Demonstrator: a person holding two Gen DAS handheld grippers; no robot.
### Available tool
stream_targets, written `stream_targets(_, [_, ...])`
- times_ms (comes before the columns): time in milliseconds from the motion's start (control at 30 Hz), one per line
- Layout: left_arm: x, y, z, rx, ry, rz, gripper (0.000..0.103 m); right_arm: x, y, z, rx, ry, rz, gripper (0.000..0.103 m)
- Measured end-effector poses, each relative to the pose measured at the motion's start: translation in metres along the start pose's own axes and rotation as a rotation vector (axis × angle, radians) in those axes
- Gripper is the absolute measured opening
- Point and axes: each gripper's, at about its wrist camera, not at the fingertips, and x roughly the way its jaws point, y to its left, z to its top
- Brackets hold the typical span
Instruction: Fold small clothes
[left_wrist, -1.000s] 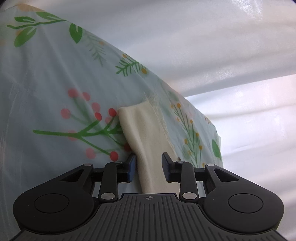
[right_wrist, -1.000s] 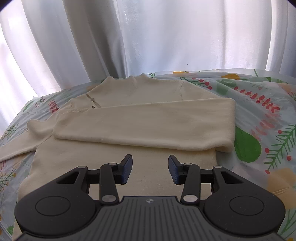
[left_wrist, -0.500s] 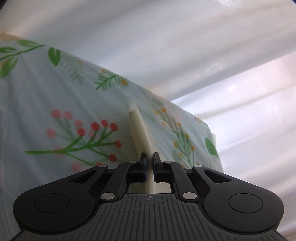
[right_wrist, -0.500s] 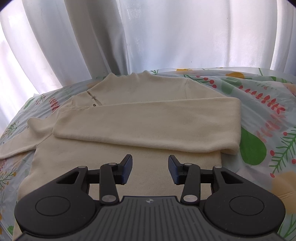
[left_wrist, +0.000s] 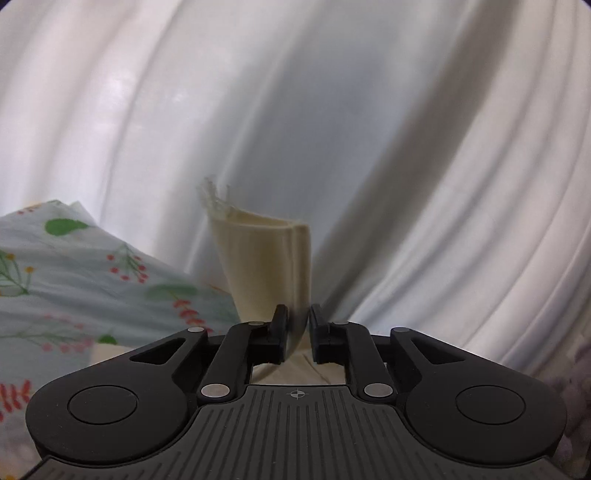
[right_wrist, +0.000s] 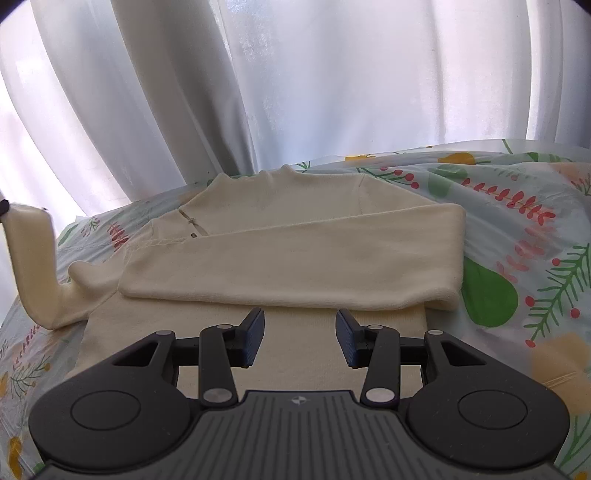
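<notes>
The left gripper (left_wrist: 295, 325) has lifted the cream sweater's sleeve (left_wrist: 266, 266) off the floral tablecloth (left_wrist: 74, 266); a second ago that sleeve lay flat near the table's edge. In the right wrist view it (right_wrist: 33, 266) now stands raised at the far left. The jaws are opening, sleeve between them.

Counter (right_wrist: 517, 192) w/ pale floral cover (green leaves, red berries, yellow blooms). Cream sweater (right_wrist: 295, 258) lies flat on it, one sleeve (right_wrist: 295, 266) folded across body; other sleeve (right_wrist: 33, 266) lifted off cover at left edge.
</notes>
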Motion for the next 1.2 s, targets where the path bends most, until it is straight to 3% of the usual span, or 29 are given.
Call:
stream_targets(67, [0.019,-0.023,-0.026,0.044,0.098,-0.023,0.044,0.0,-0.001,0.001,0.014,0.005,0.011,0.042])
stream_targets(167, [0.033,-0.036,-0.062,0.027,0.208,-0.023,0.044,0.001,0.0,0.006,0.02,0.008,0.048,0.042])
stream_targets(333, [0.034,-0.006,-0.089,-0.042,0.312,0.081,0.043,0.028,0.011,0.02,0.054,0.082,0.176,0.042])
stream_targets(567, [0.028,0.022,-0.093,-0.072,0.304,0.243,0.043,0.098,0.063,0.041,0.047,0.201,0.367,0.042])
stream_targets(733, [0.024,0.045,-0.089,-0.134,0.3,0.303,0.042,0.145,0.092,0.046,0.112,0.291,0.432,0.04])
stream_targets(833, [0.024,0.053,-0.087,-0.135,0.303,0.326,0.042,0.162,0.101,0.046,0.136,0.302,0.436,0.03])
stream_targets(933, [0.027,0.061,-0.085,-0.132,0.313,0.342,0.041,0.169,0.107,0.047,0.126,0.306,0.439,0.011])
stream_targets(1033, [0.03,0.068,-0.08,-0.138,0.312,0.364,0.038,0.164,0.111,0.048,0.062,0.26,0.418,0.006])
stream_targets(1200, [0.032,0.071,-0.069,-0.148,0.289,0.344,0.038,0.106,0.078,0.062,0.059,0.029,0.352,0.006])
